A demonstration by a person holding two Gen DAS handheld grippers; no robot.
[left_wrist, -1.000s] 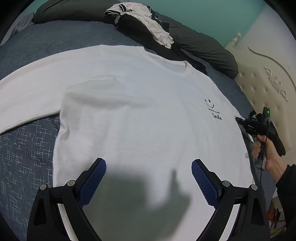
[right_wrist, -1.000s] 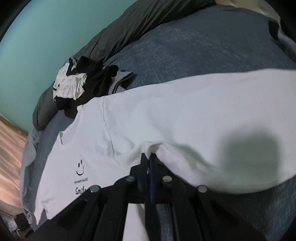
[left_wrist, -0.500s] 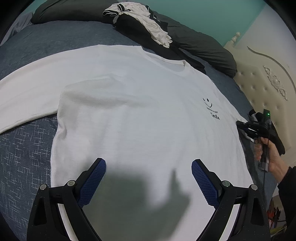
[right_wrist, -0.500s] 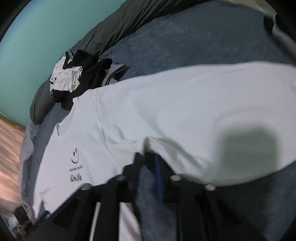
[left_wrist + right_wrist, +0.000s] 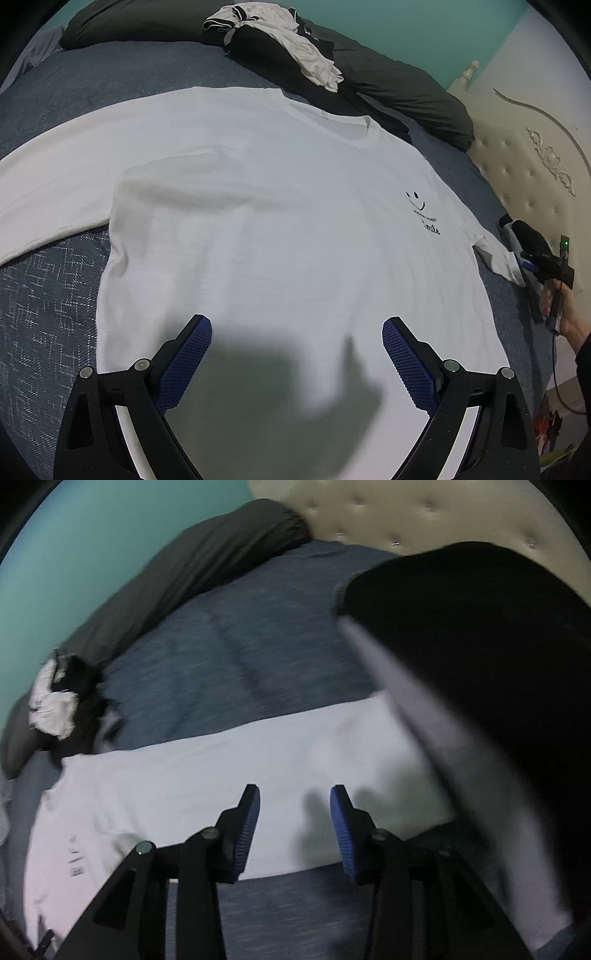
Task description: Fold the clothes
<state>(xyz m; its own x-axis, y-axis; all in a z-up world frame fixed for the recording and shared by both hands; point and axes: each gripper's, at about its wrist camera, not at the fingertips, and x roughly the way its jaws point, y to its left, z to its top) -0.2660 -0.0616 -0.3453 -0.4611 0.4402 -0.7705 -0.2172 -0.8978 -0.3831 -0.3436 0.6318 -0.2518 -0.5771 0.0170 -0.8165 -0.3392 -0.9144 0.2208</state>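
A white long-sleeved shirt (image 5: 280, 229) with a small black smiley print (image 5: 421, 210) lies flat, front up, on a blue-grey bed. My left gripper (image 5: 295, 354) is open and empty, hovering over the shirt's lower body. My right gripper (image 5: 295, 823) is open and empty above the shirt's right sleeve (image 5: 280, 753). It also shows in the left wrist view (image 5: 532, 258) at the far right, held by a hand beside the sleeve end (image 5: 502, 258).
A heap of black and white clothes (image 5: 288, 48) lies beyond the collar, against dark grey pillows (image 5: 399, 88). A cream tufted headboard (image 5: 524, 166) stands at the right. A dark blurred garment (image 5: 480, 672) fills the right wrist view's right side.
My right gripper was shut on the shirt near the armpit; it has opened, let go and moved out along the sleeve. The left gripper has stayed in place.
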